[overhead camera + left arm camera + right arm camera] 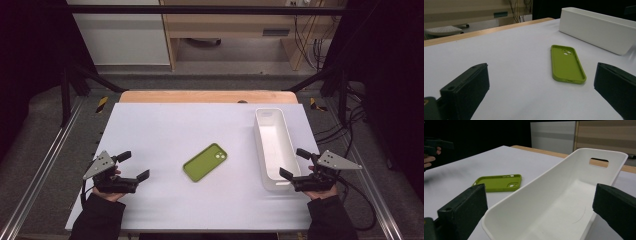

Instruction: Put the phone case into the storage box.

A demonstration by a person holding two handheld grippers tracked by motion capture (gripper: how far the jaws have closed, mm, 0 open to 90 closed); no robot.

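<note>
Green case (205, 162) lies mid-desk, long axis diagonal toward far right; both claws gape empty, left claw (134, 166) nearer.

**Materials and surface finishes on the work table**

Phone case (205, 162): matt, soft-looking olive-green rubbery plastic with a smooth inside. Tray (262, 140): smooth white plastic with a faint sheen. Table (165, 125): covered by a matt, smooth white sheet; bare light wood shows at its far edge. Left gripper (133, 166) and right gripper (294, 164): matt black plastic jaws, grey metal-looking plates.
</note>
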